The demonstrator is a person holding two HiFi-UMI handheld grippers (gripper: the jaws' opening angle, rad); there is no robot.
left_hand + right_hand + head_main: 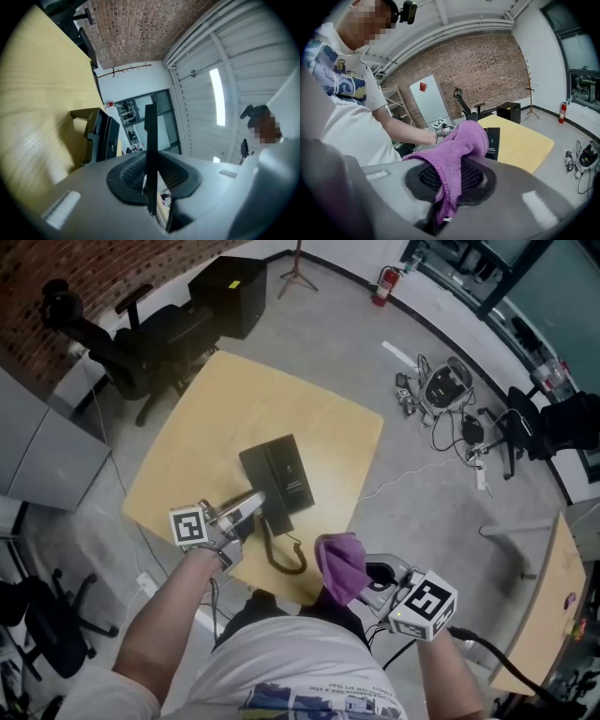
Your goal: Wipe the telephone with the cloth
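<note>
The table (281,399) carries the black telephone (281,474) toward its near edge, my right gripper (373,585) clamps the purple cloth (339,563) just off that edge, and my left gripper (251,508), beside the telephone, pinches a thin dark bar (150,150)

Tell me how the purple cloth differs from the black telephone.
The cloth is purple, the telephone black. The cloth is soft and bunched; the telephone is a rigid, flat box. The cloth is gripped in the right tool, off the wooden table; the telephone rests on that table. Both are near the table's edge closest to the person.
</note>
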